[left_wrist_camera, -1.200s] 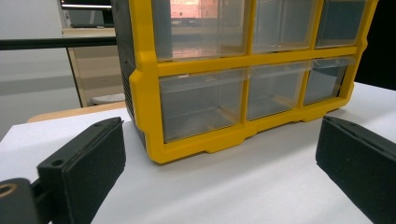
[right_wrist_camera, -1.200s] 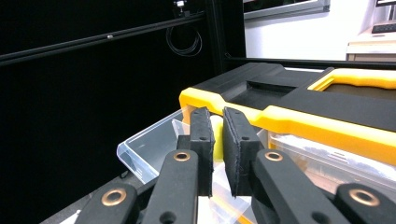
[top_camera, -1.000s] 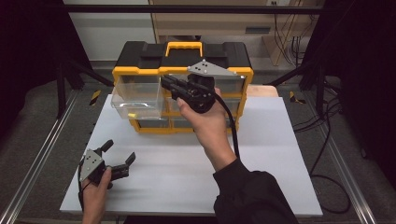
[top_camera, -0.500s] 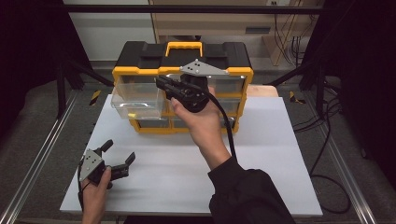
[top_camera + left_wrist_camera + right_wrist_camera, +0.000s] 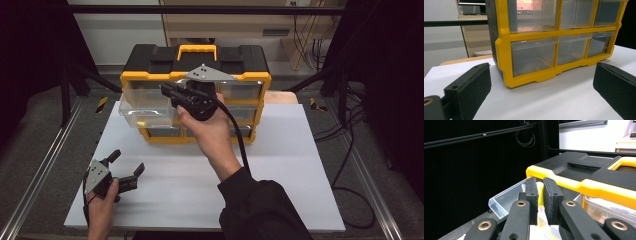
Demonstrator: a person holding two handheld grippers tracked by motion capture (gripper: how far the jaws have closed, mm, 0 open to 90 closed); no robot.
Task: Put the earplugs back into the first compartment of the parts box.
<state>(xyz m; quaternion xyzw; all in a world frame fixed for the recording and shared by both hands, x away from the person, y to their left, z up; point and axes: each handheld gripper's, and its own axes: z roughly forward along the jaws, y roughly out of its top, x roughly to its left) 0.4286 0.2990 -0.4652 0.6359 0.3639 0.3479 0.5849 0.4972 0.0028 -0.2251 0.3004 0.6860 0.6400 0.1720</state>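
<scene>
right gripper clenched, perhaps empty, above the pulled-out drawer; left gripper released.

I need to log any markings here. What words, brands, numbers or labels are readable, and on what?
None can be read.
Yellow and black drawer organizer: no legible brand or label.
Clear drawers: unlabelled.
Right hand-held gripper and left hand-held gripper: no readable marking.

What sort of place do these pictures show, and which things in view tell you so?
Probably a lab or workshop test bench: a white tabletop framed by metal rails, a yellow-and-black plastic drawer organiser, and loose black cables beside it.
</scene>
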